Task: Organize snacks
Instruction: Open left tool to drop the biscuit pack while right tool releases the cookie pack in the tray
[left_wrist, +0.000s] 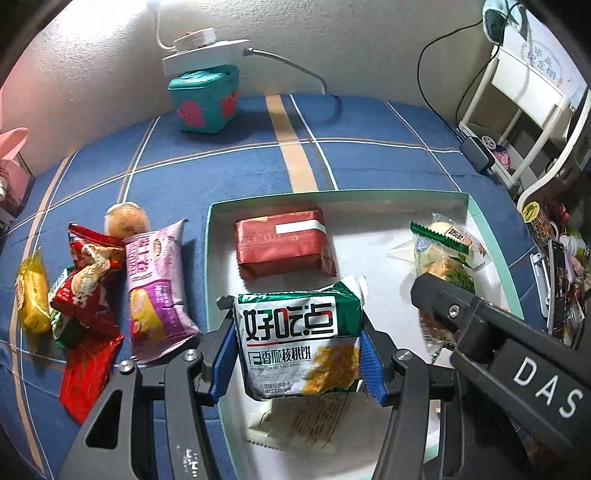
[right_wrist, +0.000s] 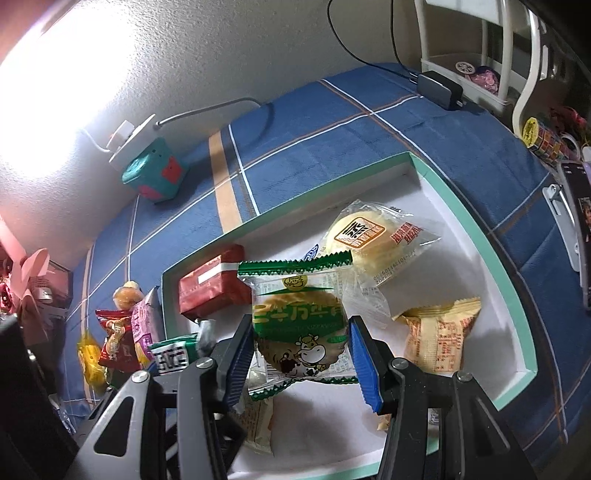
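The left gripper (left_wrist: 298, 350) pinches a glossy white-and-green walnut biscuit pack (left_wrist: 301, 341) between its ribbed blue pads, holding it above the near-left corner of the shallow white tray (left_wrist: 491, 236) with mint-green rim. The right gripper (right_wrist: 301, 356) has its pads spread to either side of a crinkly clear cow-print cake wrapper (right_wrist: 301, 332) with zigzag green ends; whether the pads touch it I cannot tell.

Inside the tray, a boxy red foil packet (left_wrist: 282, 243) lies toward the far-left corner, a round pale bun in clear film (right_wrist: 364, 236) toward the far right, and a cream pillow pack (right_wrist: 439, 336) by the right wall. Bare white floor shows mid-tray, behind the biscuit pack.

Left of the tray on the blue plaid cloth (left_wrist: 369, 162), a purple pouch (left_wrist: 157, 284), red bags (left_wrist: 88, 280) and a yellow packet (left_wrist: 32, 291) overlap in a heap; their labels are blurred. A teal box (left_wrist: 205, 98) stands well beyond the tray, by the wall. A pale packet under the held pack is mostly hidden.
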